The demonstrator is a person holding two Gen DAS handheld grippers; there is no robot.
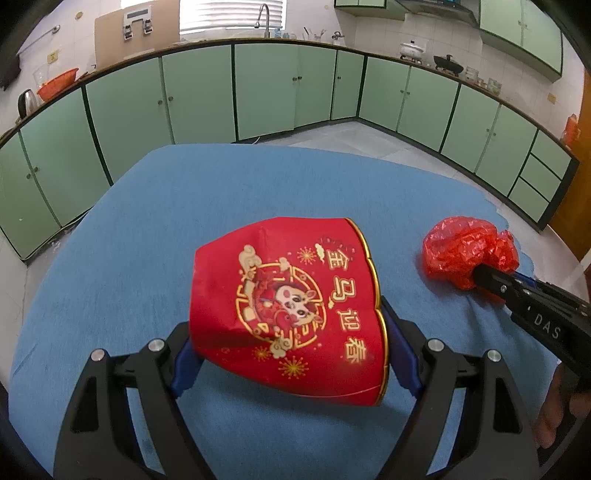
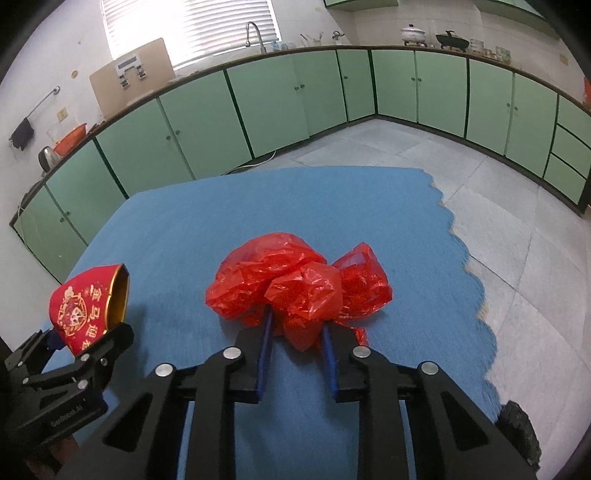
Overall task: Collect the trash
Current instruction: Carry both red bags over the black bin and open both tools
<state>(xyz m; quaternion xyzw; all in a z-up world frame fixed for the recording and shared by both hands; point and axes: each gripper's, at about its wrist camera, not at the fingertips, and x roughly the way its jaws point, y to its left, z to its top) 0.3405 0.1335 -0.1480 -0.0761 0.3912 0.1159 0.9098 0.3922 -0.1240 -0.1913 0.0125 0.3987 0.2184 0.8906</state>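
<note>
On the blue cloth-covered table [image 2: 184, 229], the left gripper [image 1: 291, 354] clasps a red paper cup with gold print [image 1: 291, 295]; only the right wrist view reveals its gold interior. The right gripper [image 2: 295, 332] pinches a crumpled red plastic bag [image 2: 295, 284].

The paper cup [image 1: 291, 306] sits tipped on its side between the fingers of the left gripper [image 1: 291, 347], above the tablecloth [image 1: 147, 240], its mouth facing right. To its right, well apart, the crumpled plastic bag [image 2: 295, 284] lies on the same tablecloth, with the right gripper [image 2: 295, 332] closed around its near end. Behind the table runs the floor [image 2: 406, 147], then a row of base cabinets [image 1: 258, 85] wrapping left, back and right. On the counter behind, the faucet [image 1: 263, 18] stands centre, a kettle [image 1: 26, 101] far left.
</note>
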